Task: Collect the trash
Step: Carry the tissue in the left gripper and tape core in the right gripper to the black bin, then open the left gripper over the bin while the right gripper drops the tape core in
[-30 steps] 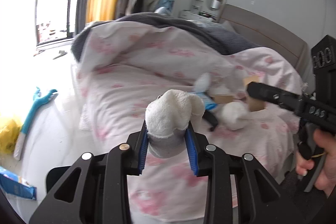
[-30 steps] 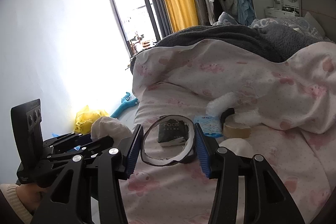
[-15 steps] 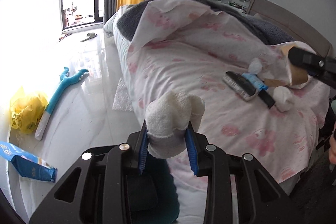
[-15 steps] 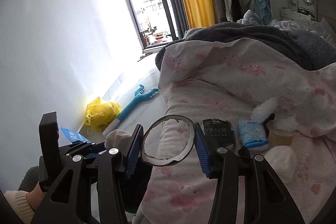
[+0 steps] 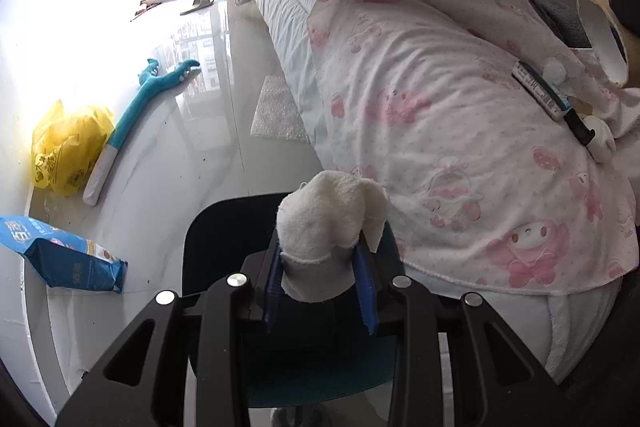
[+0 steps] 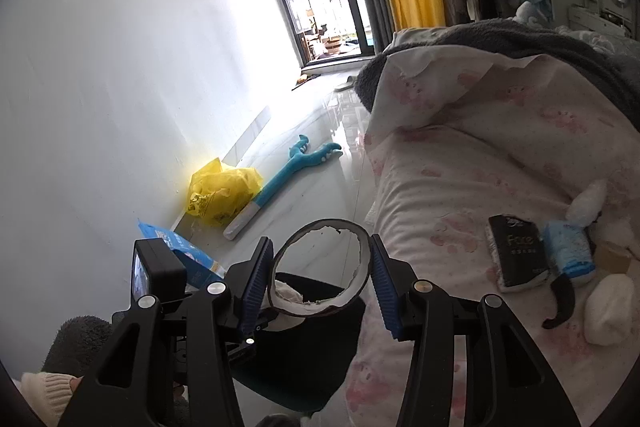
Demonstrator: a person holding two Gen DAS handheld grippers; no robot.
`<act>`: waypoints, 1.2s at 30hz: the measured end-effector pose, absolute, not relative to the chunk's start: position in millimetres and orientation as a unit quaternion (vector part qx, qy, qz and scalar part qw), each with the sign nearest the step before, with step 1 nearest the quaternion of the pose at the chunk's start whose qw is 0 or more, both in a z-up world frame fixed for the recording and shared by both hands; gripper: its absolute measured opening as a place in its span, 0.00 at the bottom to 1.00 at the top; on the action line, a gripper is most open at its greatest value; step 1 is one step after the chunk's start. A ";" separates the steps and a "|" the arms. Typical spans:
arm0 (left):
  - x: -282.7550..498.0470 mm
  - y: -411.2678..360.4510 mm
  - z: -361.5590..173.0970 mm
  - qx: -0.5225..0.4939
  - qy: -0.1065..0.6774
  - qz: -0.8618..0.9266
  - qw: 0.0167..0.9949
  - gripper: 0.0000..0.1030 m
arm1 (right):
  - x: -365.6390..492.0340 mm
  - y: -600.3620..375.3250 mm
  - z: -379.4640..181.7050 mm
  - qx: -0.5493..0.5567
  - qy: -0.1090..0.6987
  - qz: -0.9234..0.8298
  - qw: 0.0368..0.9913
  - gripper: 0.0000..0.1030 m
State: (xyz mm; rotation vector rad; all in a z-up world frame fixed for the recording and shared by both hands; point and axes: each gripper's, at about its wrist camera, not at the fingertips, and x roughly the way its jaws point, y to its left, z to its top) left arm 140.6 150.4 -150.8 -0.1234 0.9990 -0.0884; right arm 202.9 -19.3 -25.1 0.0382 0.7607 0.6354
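My left gripper is shut on a white crumpled tissue wad and points down over a dark bin on the floor beside the bed. My right gripper is shut on an empty cardboard tape ring, just right of the left gripper and above the same bin. The wad shows through the ring. On the pink bedcover lie a black pack, a blue tissue pack and white wads.
A yellow bag, a blue long-handled toy and a blue packet lie on the glossy floor by the wall. A white foam sheet lies against the bed's side. A sleeve and hand show at the lower left.
Both grippers swung away from the bed top toward the floor on the left. The left one tilted down, and the dark bin came into view under it. Both grips are unchanged.
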 end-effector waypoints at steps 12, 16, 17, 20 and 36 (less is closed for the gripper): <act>129.8 181.4 -201.7 -0.075 0.559 -0.037 0.825 0.35 | 207.0 48.0 -61.5 -0.003 0.424 0.324 0.846 0.48; 128.7 192.5 -212.6 -0.092 0.575 -0.034 0.812 0.38 | 210.9 62.4 -76.1 -0.013 0.447 0.318 0.836 0.48; 127.8 195.3 -215.5 -0.093 0.579 -0.031 0.809 0.38 | 212.5 65.7 -80.2 -0.015 0.454 0.317 0.833 0.48; 123.5 203.8 -219.1 -0.104 0.583 -0.029 0.805 0.48 | 215.5 76.1 -89.9 -0.025 0.466 0.312 0.827 0.48; 88.6 240.6 -166.5 -0.077 0.492 0.003 0.867 0.83 | 236.8 105.7 -155.2 -0.038 0.538 0.288 0.791 0.48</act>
